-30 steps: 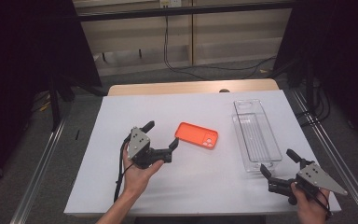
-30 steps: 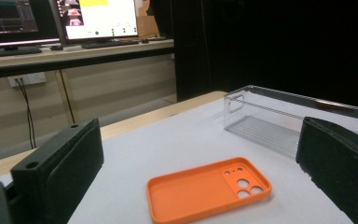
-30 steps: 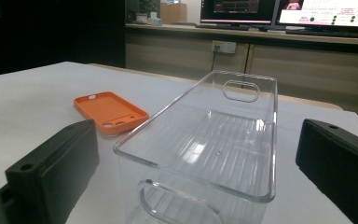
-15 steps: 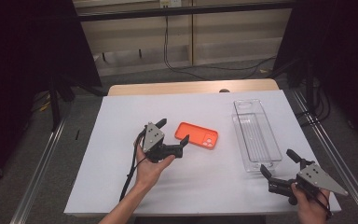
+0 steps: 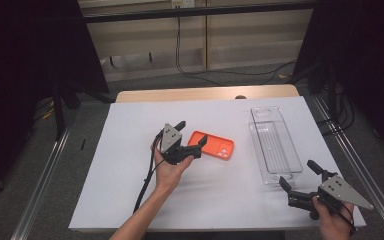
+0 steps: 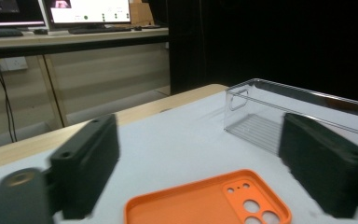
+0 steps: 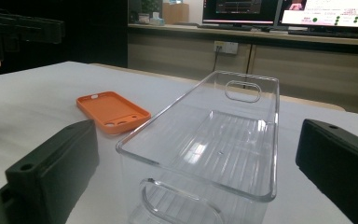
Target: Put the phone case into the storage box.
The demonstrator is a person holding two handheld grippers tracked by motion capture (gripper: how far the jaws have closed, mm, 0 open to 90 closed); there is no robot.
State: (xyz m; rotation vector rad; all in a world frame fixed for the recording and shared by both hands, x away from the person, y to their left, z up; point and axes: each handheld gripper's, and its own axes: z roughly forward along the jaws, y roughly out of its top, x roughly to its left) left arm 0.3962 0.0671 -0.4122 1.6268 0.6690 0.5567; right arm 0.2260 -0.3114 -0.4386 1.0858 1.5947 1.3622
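So, right gripper (image 5: 300, 176) sits at the near right edge, jaws wide, empty, facing the bin (image 5: 275, 145). Left gripper (image 5: 191, 138) mid-table, jaws wide either side of the case's (image 5: 216, 147) near end, not yet closed. Likely goal: case into bin; nothing done, grasp and transfer left. Case is orange, flat, open side up, camera holes; bin clear, empty.

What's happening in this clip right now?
A person works at a white-covered table with hand-held tongs in each hand. The left tongs are open, reaching over the near end of a flat orange phone case lying on the table, not gripping it yet. The right tongs, also open, sit just in front of an empty clear plastic rectangular bin.
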